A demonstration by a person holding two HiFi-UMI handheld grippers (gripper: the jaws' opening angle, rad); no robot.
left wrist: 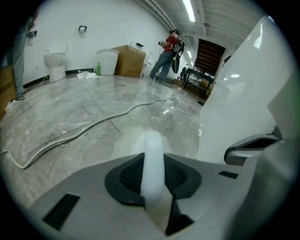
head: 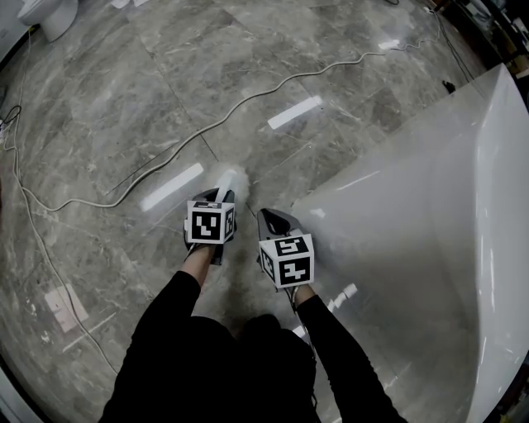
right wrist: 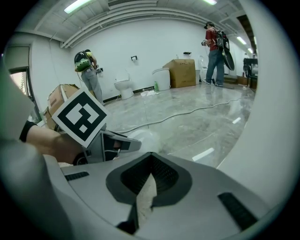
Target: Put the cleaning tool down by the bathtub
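The cleaning tool is a white wand with a fluffy white head (head: 231, 178) that hangs just above the marble floor. My left gripper (head: 221, 198) is shut on its handle (left wrist: 153, 164), which runs out between the dark pads. My right gripper (head: 274, 218) hovers close beside it on the right, shut, with nothing in it. The white bathtub (head: 430, 231) stands directly to the right of both grippers; its smooth outer wall (left wrist: 234, 103) fills the right of the left gripper view. In the right gripper view the left gripper (right wrist: 127, 142) shows at the left.
A pale cable (head: 248, 107) snakes over the grey marble floor ahead. A toilet (head: 50, 15) stands far left, and another toilet (left wrist: 56, 63) and a cardboard box (left wrist: 129, 61) stand by the back wall. Two people (right wrist: 215, 47) (right wrist: 88, 70) stand far off.
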